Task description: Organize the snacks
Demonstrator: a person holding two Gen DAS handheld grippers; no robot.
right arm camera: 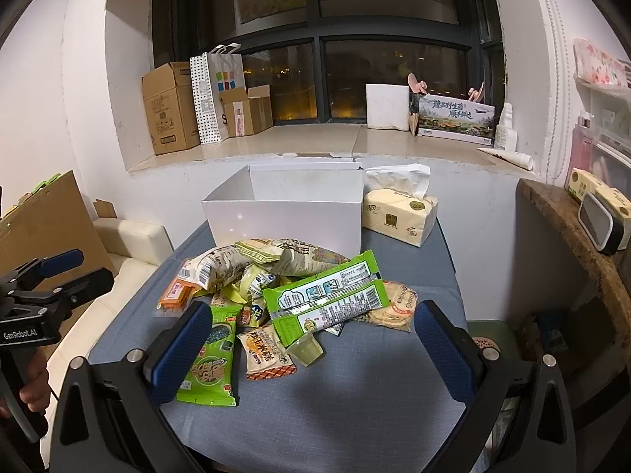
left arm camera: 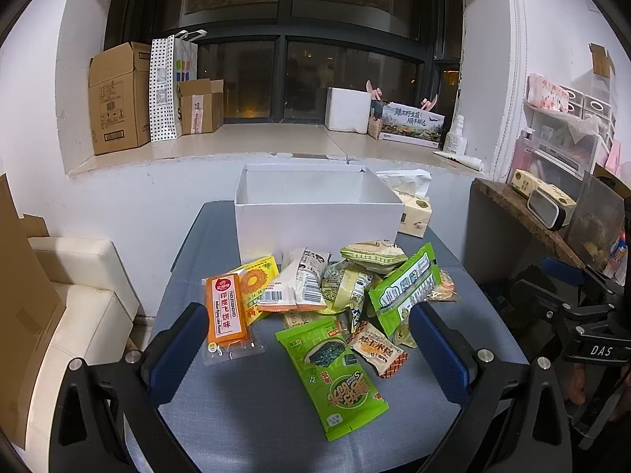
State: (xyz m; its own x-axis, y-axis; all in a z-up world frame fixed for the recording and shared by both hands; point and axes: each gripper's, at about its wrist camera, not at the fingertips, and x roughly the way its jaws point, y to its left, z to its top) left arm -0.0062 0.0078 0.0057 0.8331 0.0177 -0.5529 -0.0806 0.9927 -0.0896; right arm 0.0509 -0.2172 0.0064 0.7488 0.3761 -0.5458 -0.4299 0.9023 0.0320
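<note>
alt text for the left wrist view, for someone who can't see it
A heap of snack packets lies on a blue-grey table before an open white box. The open left gripper frames the heap, holding nothing.

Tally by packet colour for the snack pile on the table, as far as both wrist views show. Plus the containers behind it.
Bright green packets: 2 (seaweed packet, long packet)
Orange packets: 2 (flat one, one under the pile)
Yellow sunflower packet: 1
White box: 1
Tissue pack: 1
Total: 7; pale packets overlap too much to count.
</note>
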